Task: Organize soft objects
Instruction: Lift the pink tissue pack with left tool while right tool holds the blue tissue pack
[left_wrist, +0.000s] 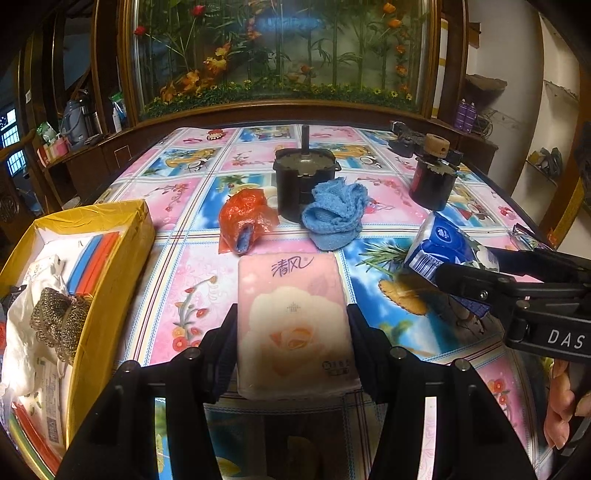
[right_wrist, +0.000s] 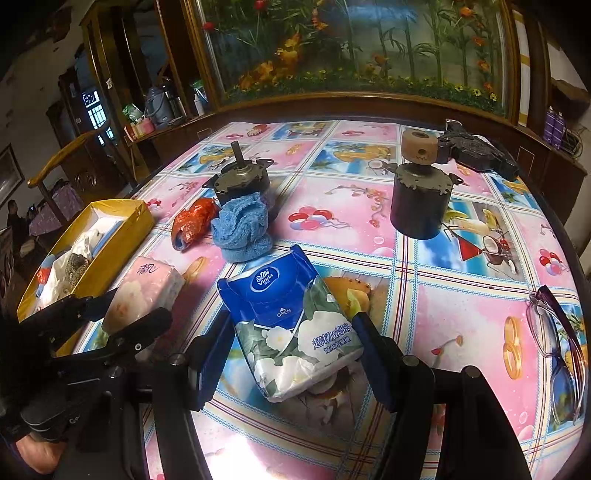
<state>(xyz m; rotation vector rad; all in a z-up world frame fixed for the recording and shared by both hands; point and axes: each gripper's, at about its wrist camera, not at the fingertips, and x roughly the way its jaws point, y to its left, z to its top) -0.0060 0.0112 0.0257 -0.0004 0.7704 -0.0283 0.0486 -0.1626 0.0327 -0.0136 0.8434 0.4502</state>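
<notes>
A pink tissue pack (left_wrist: 291, 280) lies on the table straight ahead, and my left gripper (left_wrist: 291, 312) is shut on it, pads pressed to both long sides. From the right wrist view the same pack (right_wrist: 147, 284) shows in the left gripper (right_wrist: 138, 308) beside the yellow box. My right gripper (right_wrist: 291, 319) is shut on a blue and white tissue pack (right_wrist: 288, 295), which sits tilted between its fingers. That blue pack (left_wrist: 443, 240) and the right gripper (left_wrist: 469, 264) appear at the right in the left wrist view. A crumpled blue cloth (left_wrist: 332, 214) and an orange plastic bag (left_wrist: 242, 218) lie farther back.
A yellow box (left_wrist: 114, 258) at the left holds white plastic, a metal scourer and sponges. Two dark motor cans (left_wrist: 303, 177) (left_wrist: 432, 184) stand behind the cloth. Glasses (right_wrist: 557, 332) lie near the table's right edge, and a black device (right_wrist: 476, 147) sits at the far right.
</notes>
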